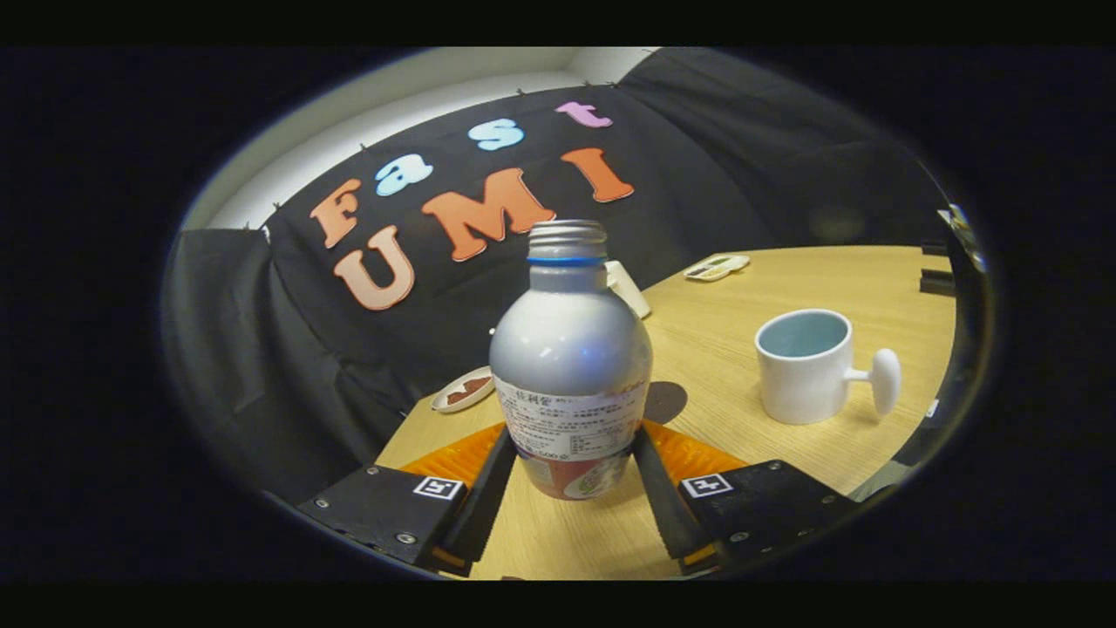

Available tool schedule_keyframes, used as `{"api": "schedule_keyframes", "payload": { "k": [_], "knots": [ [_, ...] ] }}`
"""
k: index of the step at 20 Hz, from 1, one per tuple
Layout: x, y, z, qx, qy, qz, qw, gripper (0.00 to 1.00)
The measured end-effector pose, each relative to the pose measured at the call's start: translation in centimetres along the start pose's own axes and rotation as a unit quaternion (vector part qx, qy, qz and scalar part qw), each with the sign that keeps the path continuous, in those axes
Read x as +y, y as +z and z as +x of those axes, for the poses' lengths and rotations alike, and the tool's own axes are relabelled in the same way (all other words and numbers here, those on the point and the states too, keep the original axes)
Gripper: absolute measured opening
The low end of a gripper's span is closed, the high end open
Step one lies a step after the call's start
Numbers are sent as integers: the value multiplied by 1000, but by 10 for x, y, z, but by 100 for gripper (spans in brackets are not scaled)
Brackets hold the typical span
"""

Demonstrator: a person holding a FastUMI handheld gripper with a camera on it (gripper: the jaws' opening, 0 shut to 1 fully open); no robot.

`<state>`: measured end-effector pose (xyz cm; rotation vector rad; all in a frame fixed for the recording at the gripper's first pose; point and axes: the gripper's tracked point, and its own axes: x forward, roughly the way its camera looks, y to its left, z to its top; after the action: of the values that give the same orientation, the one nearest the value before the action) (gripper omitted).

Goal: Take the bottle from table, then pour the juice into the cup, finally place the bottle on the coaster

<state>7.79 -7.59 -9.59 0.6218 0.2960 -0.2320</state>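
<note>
A silver bottle [571, 349] with a blue neck ring, an uncapped threaded mouth and a paper label stands upright between my fingers. My gripper [573, 436] is shut on its lower body, one finger pressing each side. An orange ribbed coaster [449, 458] lies on the wooden table [715, 349] just behind the bottle, showing on both sides past the fingers. A white cup [806, 366] with a pale blue inside and a knob handle stands beyond the right finger, upright and apart from the bottle. I cannot tell whether the bottle's base touches the table.
A small oval dish [462, 390] with something brown sits at the table's left edge by the black cloth wall. A white object [629, 290] is partly hidden behind the bottle. A flat white device [717, 267] lies at the far side.
</note>
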Motion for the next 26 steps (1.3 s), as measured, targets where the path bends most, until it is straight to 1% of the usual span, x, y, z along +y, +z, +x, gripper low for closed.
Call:
{"api": "schedule_keyframes", "payload": {
  "k": [4, 6, 7, 10, 13, 15, 19, 22, 26],
  "knots": [
    [1, 1, 6, 4, 5, 74, 997, 76],
    [-2, 5, 10, -2, -2, 109, 994, 76],
    [-6, 6, 14, -3, -12, 128, 992, 76],
    [-7, 9, 18, -6, -16, 188, 982, 76],
    [-7, 1, 23, 6, -22, 221, 975, 76],
    [-4, 3, 25, 7, -17, 260, 965, 76],
    [-2, 11, 26, -4, -11, 338, 941, 76],
    [-4, 26, 36, -12, -12, 378, 925, 76],
    [-11, 35, 30, -21, -18, 424, 905, 76]
  ]
}}
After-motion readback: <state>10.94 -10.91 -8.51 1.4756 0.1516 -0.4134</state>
